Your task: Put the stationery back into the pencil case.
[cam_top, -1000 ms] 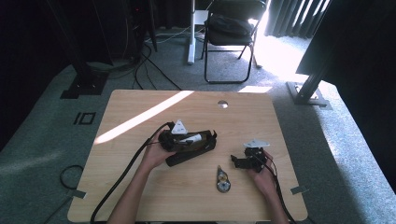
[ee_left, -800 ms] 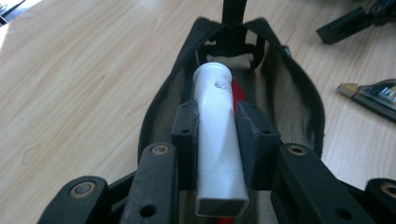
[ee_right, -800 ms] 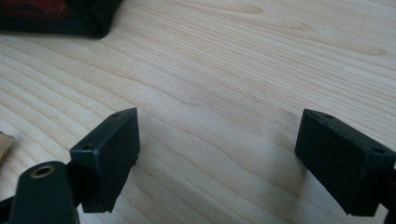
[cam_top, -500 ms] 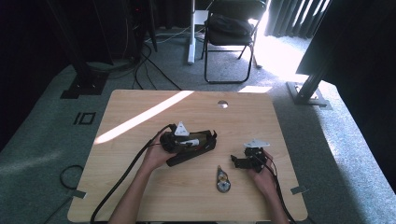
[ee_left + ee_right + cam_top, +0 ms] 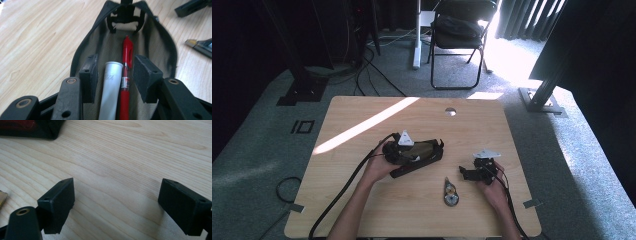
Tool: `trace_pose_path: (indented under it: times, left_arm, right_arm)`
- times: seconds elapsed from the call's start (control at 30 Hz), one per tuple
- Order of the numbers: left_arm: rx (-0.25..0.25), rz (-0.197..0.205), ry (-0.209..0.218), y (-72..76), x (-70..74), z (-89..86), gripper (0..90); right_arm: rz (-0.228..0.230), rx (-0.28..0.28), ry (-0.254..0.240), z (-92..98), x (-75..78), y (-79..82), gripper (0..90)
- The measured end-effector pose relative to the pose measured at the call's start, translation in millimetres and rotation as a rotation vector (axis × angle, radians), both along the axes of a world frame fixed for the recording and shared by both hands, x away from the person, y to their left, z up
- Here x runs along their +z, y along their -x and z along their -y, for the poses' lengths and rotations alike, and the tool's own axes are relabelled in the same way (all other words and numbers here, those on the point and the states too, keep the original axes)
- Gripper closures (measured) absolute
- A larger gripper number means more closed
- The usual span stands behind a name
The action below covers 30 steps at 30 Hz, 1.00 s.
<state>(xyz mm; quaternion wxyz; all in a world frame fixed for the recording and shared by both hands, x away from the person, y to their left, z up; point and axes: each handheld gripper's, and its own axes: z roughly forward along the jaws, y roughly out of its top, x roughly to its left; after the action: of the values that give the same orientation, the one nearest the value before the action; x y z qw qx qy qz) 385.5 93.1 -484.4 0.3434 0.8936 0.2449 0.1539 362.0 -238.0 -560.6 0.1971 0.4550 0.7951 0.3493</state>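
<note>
— Did you catch that? The left gripper point(image 5: 113, 75) has just been opening its jaws. The white marker point(image 5: 111, 87) and the red pen point(image 5: 125, 75) lie between the pads, but the pads stand clear of both now, so it has let go.

— Where did they land?

— Inside the olive pencil case point(image 5: 155, 37), lying side by side along its length, the red pen reaching further toward the clasp end. From above, the pencil case point(image 5: 424, 150) sits near the middle of the wooden table point(image 5: 362, 210) with the left gripper point(image 5: 404, 150) right over it. I'd say the drop-off is done; backing out of the case looks like the next thing.

— And the other hand?

— The right gripper point(image 5: 116, 205) waits to the right of the pencil case, jaws spread wide over bare wood, nothing in them. You can see that right gripper point(image 5: 479, 167) resting low on the table from overhead.

— Anything left to pack?

— A small utility knife point(image 5: 451, 192) lies below and to the right of the pencil case, between the two hands. That may be next, though I'm guessing.

— The room?

— Pale wood tabletop with a stripe of sunlight point(image 5: 362, 127) crossing it up-left of the case. Beyond the case's far side stands a black folding chair point(image 5: 457, 30) on grey carpet, bright light behind it.
</note>
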Motion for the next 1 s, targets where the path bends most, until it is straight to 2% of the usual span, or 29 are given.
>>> trace_pose_path:
  times: [0.13, 0.43, 1.0]
  left_arm:
    - [-0.003, 0.012, 0.028, 4.1, 5.8, -0.3, 55.7]
    - [-0.023, 0.031, 0.056, 15.1, 13.0, 4.5, 55.5]
    - [-0.07, 0.025, 0.093, 33.0, 17.9, 16.6, 55.5]
  right_arm:
    - [0.0, 0.0, 0.001, 0.0, 0.0, 0.0, 13.7]
    - [0.0, 0.001, 0.001, 0.1, 0.0, 0.0, 13.7]
    - [-0.001, -0.002, 0.001, 0.1, 0.0, 0.0, 13.3]
